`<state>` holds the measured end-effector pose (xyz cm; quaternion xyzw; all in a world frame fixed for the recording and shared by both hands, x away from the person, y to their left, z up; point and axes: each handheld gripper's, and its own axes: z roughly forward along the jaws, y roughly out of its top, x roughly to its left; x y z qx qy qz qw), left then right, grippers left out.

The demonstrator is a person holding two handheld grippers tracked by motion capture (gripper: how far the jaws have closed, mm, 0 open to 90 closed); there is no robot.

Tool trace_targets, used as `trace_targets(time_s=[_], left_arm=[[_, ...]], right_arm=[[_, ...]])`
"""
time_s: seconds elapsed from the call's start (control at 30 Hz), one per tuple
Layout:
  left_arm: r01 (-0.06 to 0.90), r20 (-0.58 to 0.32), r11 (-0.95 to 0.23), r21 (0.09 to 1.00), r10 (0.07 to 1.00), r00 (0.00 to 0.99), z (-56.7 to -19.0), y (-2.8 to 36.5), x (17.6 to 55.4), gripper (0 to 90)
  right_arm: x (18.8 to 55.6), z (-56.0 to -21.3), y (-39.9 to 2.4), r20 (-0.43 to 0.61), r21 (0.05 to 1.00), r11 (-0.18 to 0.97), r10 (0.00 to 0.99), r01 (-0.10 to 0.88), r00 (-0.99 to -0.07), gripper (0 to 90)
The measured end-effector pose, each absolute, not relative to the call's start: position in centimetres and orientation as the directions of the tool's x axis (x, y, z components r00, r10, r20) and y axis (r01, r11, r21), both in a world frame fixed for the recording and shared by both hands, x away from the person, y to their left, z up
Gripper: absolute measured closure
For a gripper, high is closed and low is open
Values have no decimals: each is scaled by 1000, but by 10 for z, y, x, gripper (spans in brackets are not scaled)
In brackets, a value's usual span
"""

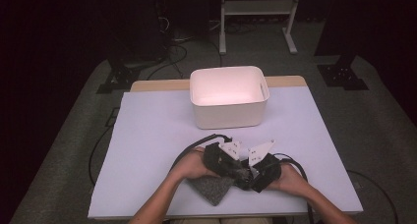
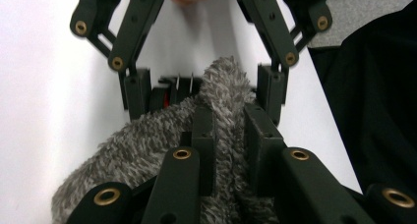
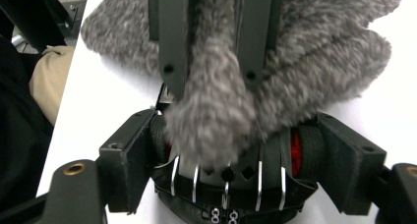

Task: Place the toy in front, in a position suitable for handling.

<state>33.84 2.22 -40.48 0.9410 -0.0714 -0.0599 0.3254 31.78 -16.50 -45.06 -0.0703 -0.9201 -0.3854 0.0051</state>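
So the grey cloth [image 1: 212, 188] sits at the lower middle of the high view, on the white table [image 1: 147, 135], near its front edge, and both tongs meet right over its right end. Going left to right: the left gripper [image 1: 239, 171] comes in from the lower left and is clamped shut on a bunched fold of the cloth. In the left gripper view you can see the fuzzy ridge [image 2: 223, 101] squeezed between its two black jaws, running straight away from the camera toward the upper middle of the frame.

Right past that, the right gripper [image 1: 247, 177] faces it head-on from the lower right. Its jaws are spread wide, and in the right gripper view the tip of that same fold [image 3: 214, 116] pokes down between them, from the top of the frame toward the middle, with clear gaps at both pads, so it's not grasping anything yet.

What matters, I reckon: the fold's long axis lines up with both grippers, nose to nose, so the right one only has to close to take over.

The white bin [image 1: 228, 96] waits at upper middle, well apart from the cloth.
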Motion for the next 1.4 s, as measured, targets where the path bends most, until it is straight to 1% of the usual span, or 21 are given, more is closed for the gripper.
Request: trace_targets(time_s=[0.03,0.27,0.47,0.7,0.93,1.03,1.2,1.4], left_arm=[[-92,-64,-778,621,-168,984,-405,26,339,770],[-46,-77,-786,617,-119,990,-406,50,341,770],[-36,-80,-786,617,-108,991,-407,58,340,769],[-37,-96,-763,645,-129,987,-410,49,340,770],[-86,-84,-758,647,-182,980,-410,25,337,771],[-79,-90,-757,648,-180,979,-410,27,339,773],[-68,-84,-766,639,-157,984,-408,39,340,772],[-35,-84,-776,629,-113,990,-409,68,341,773]], right_arm=[[320,-451,-165,57,709,695,111,119,-992,229],[321,-450,-166,66,713,691,101,118,-993,230],[322,-449,-165,62,712,693,93,109,-994,230],[318,-451,-165,66,712,689,125,134,-990,228],[318,-453,-166,71,711,689,132,143,-989,228],[318,-454,-167,66,712,688,131,139,-989,228],[319,-452,-167,79,723,675,126,144,-989,229],[319,-452,-167,75,728,671,125,140,-989,229]])
